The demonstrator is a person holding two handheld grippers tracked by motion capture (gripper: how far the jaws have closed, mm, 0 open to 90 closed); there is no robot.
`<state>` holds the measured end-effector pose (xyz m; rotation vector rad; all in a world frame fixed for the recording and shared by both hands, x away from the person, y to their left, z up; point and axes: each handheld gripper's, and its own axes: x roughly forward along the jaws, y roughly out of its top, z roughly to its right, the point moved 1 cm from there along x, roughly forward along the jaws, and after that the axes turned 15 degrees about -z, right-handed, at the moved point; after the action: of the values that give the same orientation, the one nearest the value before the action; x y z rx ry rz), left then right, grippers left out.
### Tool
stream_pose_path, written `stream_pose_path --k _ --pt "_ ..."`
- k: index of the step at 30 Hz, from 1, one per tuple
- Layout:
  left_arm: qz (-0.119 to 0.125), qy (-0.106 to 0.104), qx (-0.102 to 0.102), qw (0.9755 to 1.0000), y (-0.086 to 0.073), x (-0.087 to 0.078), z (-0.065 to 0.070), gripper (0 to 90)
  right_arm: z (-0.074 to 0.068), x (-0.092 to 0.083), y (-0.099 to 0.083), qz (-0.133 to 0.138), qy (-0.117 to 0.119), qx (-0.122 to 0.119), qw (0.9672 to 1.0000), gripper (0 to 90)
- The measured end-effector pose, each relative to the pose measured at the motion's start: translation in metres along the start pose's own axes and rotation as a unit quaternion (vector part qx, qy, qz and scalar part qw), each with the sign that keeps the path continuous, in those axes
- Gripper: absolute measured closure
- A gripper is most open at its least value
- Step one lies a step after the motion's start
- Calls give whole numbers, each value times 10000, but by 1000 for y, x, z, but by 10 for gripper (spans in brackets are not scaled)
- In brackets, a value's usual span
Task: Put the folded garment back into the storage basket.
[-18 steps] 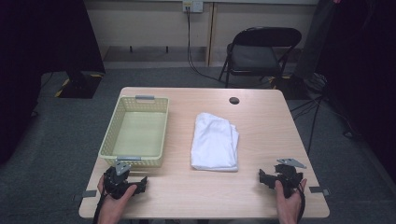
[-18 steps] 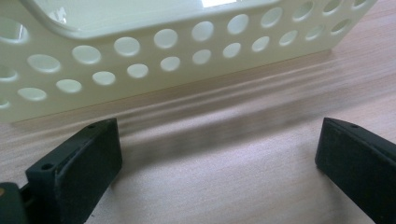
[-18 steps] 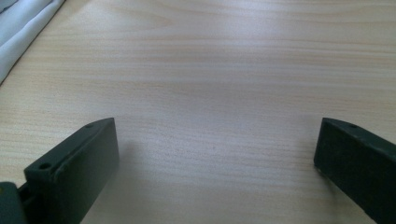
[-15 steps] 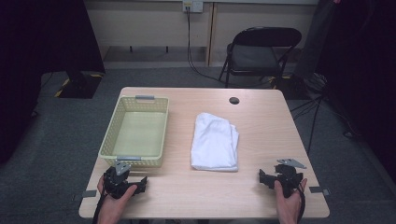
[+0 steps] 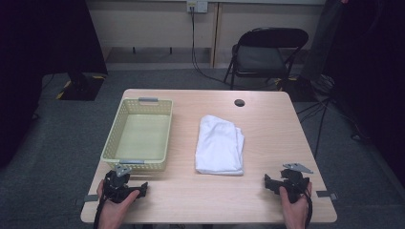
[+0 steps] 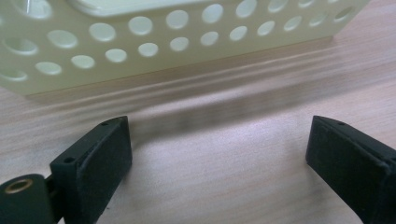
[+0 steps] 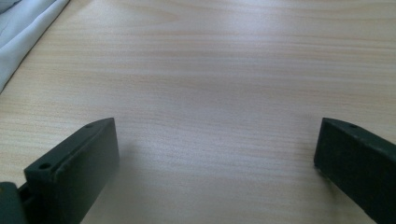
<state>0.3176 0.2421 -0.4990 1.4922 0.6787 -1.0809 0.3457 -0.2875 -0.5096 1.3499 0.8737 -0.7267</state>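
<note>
**Folded cloth and basket wait on the bench, both tongs wide and empty**

A white folded cloth (image 5: pixel 219 145) lies flat near the middle of the wooden bench (image 5: pixel 267 119), its long side running away from the person. A corner of it shows at the upper left of the right gripper view (image 7: pixel 25 23). Just to its left, apart from it, stands a pale yellow basket (image 5: pixel 113 143) with perforated walls and grey handles; nothing lies inside.

The left tongs (image 5: pixel 125 183) rest near the bench's front edge, just in front of the basket's near wall. In the left gripper view their jaws stand wide apart over bare wood, with the holed wall (image 6: pixel 154 42) close ahead. The right tongs (image 5: pixel 282 183) sit at the front right of the bench, well apart from the cloth, jaws likewise spread with nothing between them.

Beyond the bench stands a dark folding chair (image 5: pixel 267 55).
</note>
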Motion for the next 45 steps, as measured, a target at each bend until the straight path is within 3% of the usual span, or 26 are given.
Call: stream_pose_path --k 6,16,20,39,45 --pt "127 175 -48 9998 0 -6 -2 99 0 0 0 2 -7 8 10000 0" --pt "286 121 -41 9995 0 -14 -1 98 0 0 0 2 -7 9 10000 0" --pt "584 13 -118 9982 -1 -24 3 105 0 0 0 2 -7 9 10000 0" --pt "677 176 123 9975 1 -38 12 105 0 0 1 -1 -17 26 10000 0" --pt "833 -52 34 9965 2 -49 12 105 -1 0 1 -1 -20 30 10000 0"
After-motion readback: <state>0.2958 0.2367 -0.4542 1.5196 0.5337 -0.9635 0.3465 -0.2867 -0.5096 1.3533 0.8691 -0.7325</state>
